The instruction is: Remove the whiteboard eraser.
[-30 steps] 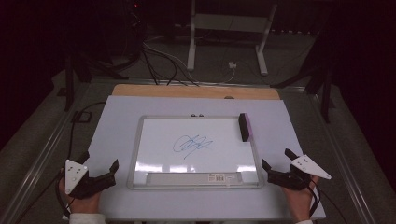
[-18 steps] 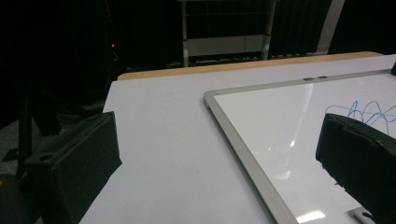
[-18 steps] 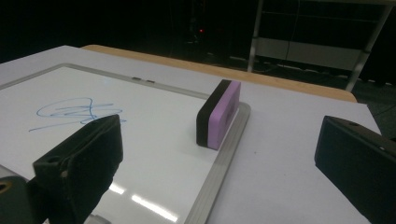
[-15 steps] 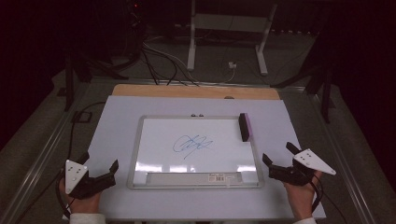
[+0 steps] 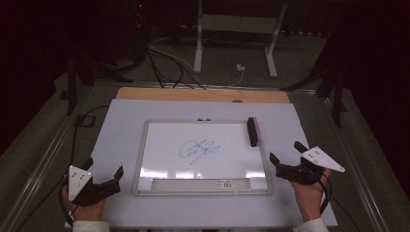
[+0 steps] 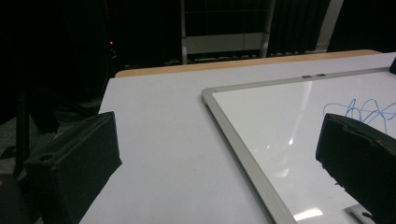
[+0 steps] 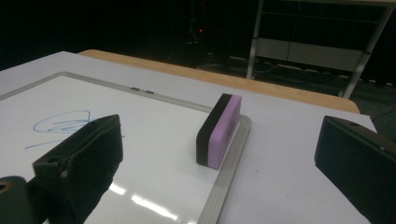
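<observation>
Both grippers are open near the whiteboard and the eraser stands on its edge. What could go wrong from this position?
1. The eraser stands on its narrow side at the whiteboard's right frame; a clumsy touch from the right gripper could tip it over.
2. The whiteboard seems to lie loose on the table, so wiping the blue scribble might slide it unless the left gripper steadies it.

A whiteboard (image 5: 203,157) lies at the centre of the table (image 5: 121,125) in the high view. A scribble (image 5: 199,149) sits mid-board. An eraser (image 5: 253,131) stands on the board's upper right edge. The left gripper (image 5: 103,178) rests at lower left, the right gripper (image 5: 286,157) at lower right, both beside the board.
</observation>
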{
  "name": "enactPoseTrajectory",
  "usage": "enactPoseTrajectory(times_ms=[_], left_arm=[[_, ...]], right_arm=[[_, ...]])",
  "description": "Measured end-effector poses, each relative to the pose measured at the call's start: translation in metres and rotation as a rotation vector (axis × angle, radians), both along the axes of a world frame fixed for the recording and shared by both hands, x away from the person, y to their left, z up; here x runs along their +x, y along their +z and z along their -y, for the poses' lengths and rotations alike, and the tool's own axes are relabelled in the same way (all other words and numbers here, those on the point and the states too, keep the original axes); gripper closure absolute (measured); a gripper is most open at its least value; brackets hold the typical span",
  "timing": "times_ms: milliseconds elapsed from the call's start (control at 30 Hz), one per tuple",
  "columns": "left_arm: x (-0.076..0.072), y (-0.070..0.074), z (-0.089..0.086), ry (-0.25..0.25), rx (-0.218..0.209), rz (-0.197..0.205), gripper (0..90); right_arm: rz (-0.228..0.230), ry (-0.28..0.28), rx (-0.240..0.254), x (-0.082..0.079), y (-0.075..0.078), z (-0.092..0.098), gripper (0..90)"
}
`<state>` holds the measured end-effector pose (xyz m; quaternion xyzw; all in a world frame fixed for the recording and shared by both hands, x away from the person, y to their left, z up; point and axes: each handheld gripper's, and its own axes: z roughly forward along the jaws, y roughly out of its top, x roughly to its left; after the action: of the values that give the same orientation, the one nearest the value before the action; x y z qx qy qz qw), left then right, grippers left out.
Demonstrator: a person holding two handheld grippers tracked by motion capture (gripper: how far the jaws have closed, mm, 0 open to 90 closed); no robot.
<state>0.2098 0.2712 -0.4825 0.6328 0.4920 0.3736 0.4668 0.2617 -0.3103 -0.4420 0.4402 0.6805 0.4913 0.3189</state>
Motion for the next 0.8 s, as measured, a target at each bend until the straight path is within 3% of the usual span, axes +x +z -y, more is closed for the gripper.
enactPoseTrajectory(times_ms=[233,800], left_arm=[[0.0,0.0,0.0,-0.001,0.0,-0.003,0.5],[0.001,-0.001,0.0,-0.004,0.007,-0.011,0.5]], right_arm=[[-0.001,-0.002,-0.01,0.012,0.005,-0.004,1.0],[-0.059,-0.013,-0.037,0.046,0.01,-0.016,1.0]])
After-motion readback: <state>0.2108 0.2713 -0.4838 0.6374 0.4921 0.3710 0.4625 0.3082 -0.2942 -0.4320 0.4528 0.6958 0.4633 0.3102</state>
